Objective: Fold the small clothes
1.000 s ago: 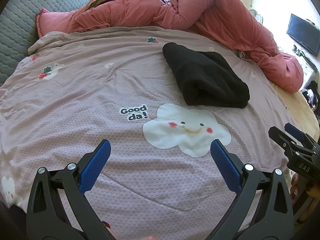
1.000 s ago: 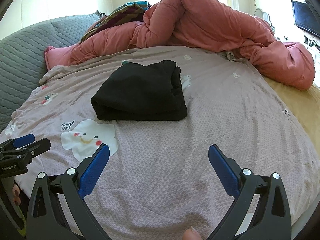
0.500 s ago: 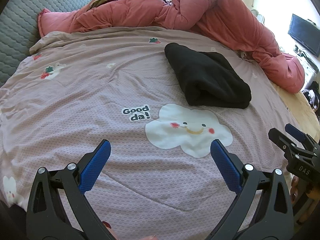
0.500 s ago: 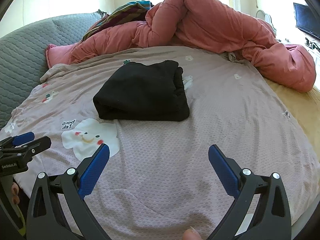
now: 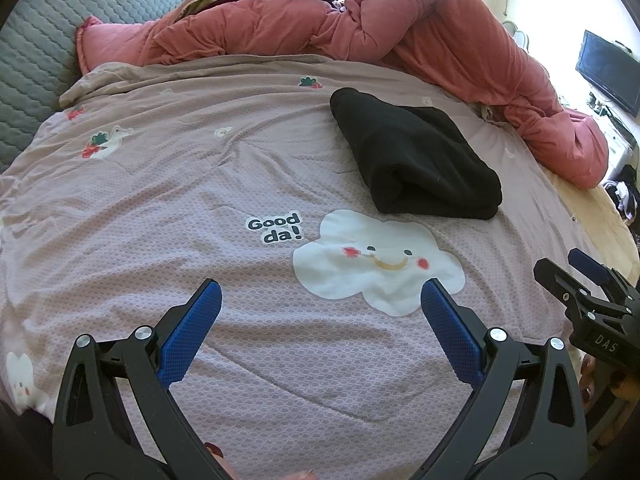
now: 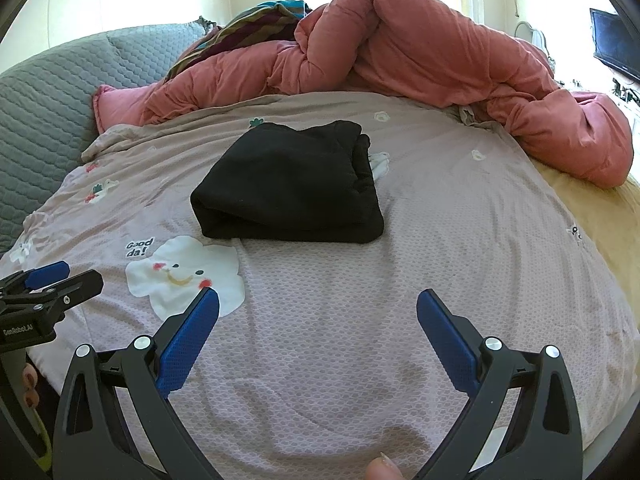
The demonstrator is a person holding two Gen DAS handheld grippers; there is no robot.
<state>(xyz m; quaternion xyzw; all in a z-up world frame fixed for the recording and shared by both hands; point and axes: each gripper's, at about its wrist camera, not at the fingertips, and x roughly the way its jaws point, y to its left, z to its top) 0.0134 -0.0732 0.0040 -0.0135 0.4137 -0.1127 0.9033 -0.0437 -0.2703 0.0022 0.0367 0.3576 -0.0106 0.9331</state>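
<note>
Left gripper (image 5: 321,292): jaws spread wide, nothing between them; it hangs level above the near edge of the bed, pointing toward the far edge. Its blue pads (image 5: 191,332) are clear of the sheet.
Right gripper (image 6: 318,302): also wide open and holding nothing, poised over the near edge of the bed, just to the right of the left one, pointing the same way.
Hands: only a fingertip (image 6: 380,470) shows at the bottom of the right wrist view, and painted toenails or fingertips at the far left; I cannot tell which.
Black garment (image 6: 290,184): folded into a thick, roughly square bundle, lying flat near the middle of the bed, well ahead of both grippers and touched by neither.
Sheet (image 5: 160,208): mauve, slightly wrinkled, covering the bed.
Cloud print (image 5: 376,262): white smiling cloud on the sheet, between the left gripper and the garment, its far edge just beside the bundle.
Quilt (image 5: 400,28): pink, heaped along the far edge and far right corner of the bed.
</note>
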